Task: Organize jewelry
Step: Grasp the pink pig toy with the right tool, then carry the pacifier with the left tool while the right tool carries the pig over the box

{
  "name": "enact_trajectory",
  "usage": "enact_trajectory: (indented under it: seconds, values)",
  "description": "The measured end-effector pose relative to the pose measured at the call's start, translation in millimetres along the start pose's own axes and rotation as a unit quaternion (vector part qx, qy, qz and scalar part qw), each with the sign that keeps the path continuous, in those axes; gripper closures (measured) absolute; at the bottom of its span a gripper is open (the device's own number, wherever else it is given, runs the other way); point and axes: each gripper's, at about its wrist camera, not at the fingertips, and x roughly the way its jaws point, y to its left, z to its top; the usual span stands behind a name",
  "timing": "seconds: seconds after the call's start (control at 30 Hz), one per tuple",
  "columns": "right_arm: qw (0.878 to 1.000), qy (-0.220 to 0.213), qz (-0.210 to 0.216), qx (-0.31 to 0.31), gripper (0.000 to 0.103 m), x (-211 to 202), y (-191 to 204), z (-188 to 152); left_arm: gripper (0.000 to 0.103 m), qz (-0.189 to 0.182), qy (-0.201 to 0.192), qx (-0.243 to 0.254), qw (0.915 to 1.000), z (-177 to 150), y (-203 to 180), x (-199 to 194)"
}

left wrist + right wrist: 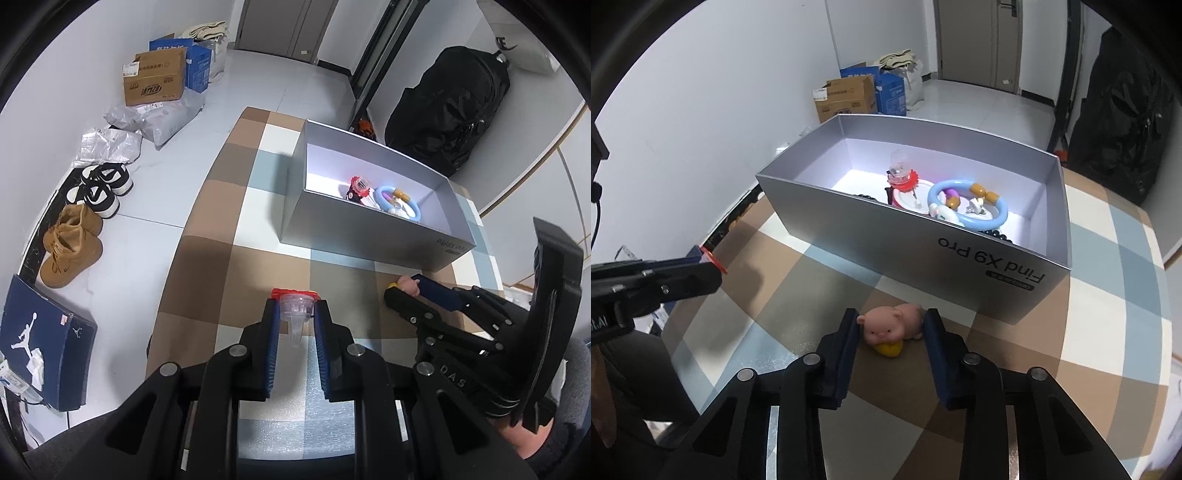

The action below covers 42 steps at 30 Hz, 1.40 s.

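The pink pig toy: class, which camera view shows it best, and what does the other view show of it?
The right wrist view: the pink pig toy lies between the right gripper fingers, face and yellow base visible. The left wrist view shows only a pink sliver at that gripper's tip.

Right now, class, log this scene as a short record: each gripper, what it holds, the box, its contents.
left gripper: shut on clear ring toy with red base
right gripper: jaws either side of pink pig, grip unclear
box: open, silver, on checked cloth
box contents: blue ring, red-and-clear toy, dark beads
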Motion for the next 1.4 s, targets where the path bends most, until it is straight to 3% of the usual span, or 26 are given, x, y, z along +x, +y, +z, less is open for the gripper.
enact_trajectory:
  seconds: [0.37, 0.87, 1.0, 1.23, 1.4]
  values:
    - [1.000, -0.003, -0.007, 0.026, 0.069, -11, -9, -3, 0.089, -0.011, -0.014, 0.012, 0.9998, -4, -5, -1]
    - [0.998, -0.058, 0.017, 0.025, 0.069, -60, -14, 4, 0.089, -0.020, -0.052, 0.019, 0.9983, 8, -29, -13]
    - [0.996, -0.070, 0.022, 0.047, 0.069, -73, -33, 10, 0.089, -0.032, -0.065, 0.022, 0.9971, 15, -41, -18]
    - [0.994, -0.082, 0.029, 0.064, 0.069, -78, -53, 25, 0.089, -0.015, -0.068, 0.065, 0.9954, 31, -66, -9]
    - [0.991, -0.090, 0.052, 0.081, 0.069, -78, -60, 37, 0.089, -0.009, -0.069, 0.062, 0.9956, 41, -68, -4]
